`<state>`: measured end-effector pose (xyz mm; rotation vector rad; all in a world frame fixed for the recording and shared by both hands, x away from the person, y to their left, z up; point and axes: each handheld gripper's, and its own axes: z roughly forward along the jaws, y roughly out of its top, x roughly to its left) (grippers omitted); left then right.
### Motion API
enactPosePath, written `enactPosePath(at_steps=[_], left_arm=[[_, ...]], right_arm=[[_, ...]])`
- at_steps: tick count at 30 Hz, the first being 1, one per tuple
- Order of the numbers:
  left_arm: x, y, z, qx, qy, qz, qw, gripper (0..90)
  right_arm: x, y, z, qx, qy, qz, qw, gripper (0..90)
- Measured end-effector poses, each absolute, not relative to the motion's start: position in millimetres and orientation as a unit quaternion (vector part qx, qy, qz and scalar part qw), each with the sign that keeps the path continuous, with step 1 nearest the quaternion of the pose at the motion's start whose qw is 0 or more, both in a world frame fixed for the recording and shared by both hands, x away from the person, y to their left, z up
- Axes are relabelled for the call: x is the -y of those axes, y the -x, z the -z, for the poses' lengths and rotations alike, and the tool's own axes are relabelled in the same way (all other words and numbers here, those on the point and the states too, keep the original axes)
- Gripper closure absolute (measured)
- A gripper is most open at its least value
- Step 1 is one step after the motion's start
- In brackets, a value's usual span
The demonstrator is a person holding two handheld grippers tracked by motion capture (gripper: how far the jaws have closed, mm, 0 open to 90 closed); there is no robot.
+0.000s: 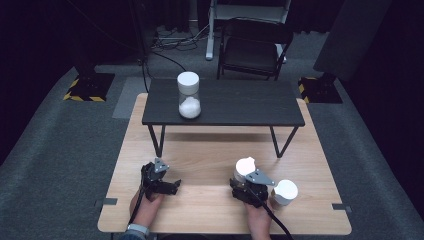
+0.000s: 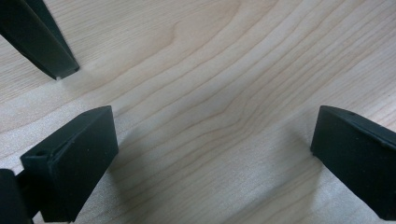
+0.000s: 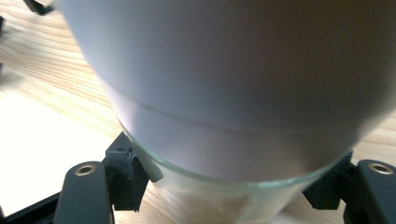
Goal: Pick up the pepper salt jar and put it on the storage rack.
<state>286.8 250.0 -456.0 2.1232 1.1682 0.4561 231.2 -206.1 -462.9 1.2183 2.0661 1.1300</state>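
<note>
My right gripper is shut on a glass jar with a white lid that stands on the wooden table at the front right. In the right gripper view the jar looms close, its glass body pinched between the two jaws of the right gripper. A second white-lidded jar stands just right of that hand. A third jar, holding white powder, sits on the low black table at the back. My left gripper rests at the front left, and the left gripper is open over bare wood.
The black table stands on thin legs on top of the wooden one, leaving a gap beneath it. A black chair is behind the tables. Grey carpet lies around them.
</note>
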Motion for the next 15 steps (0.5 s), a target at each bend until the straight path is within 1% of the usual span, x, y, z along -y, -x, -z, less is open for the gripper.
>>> enactPosePath(at_steps=[15], left_arm=[[-250,-287,456,-0.447,-0.812,-0.175,0.332,0.5]], right_arm=[[213,-233,417,-0.766,-0.41,-0.441,0.226,30.4]])
